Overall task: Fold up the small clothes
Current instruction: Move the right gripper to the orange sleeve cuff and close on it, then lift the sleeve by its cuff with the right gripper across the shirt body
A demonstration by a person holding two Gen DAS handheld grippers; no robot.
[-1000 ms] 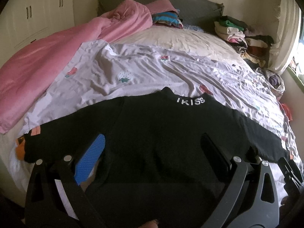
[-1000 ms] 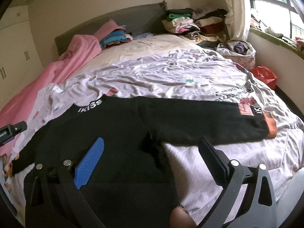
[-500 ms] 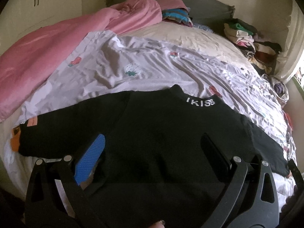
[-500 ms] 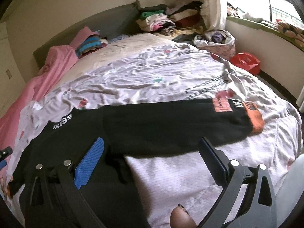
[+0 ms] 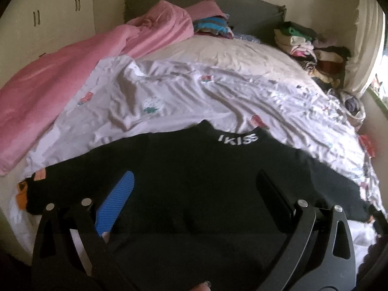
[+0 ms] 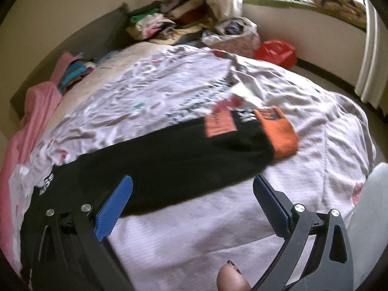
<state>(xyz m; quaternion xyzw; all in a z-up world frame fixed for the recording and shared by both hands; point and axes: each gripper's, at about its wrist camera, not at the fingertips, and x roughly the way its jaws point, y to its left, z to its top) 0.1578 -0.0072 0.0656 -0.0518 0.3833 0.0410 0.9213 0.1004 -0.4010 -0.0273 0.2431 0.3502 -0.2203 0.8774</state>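
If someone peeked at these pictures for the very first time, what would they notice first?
Probably the big black sweater spread flat across the near part of the bed, with white letters "IKISS" on its collar. Its sleeve stretches off to the side and ends in a bright orange cuff. Next, the pink blanket heaped along the far left of the bed, and both open grippers, left gripper and right gripper, hovering above the sweater.

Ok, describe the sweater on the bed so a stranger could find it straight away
On the bed's pale printed sheet, nearest the camera, lies a black sweater spread flat with sleeves out. Unlike the pink blanket beside it, it has white lettering at the collar and orange cuffs.
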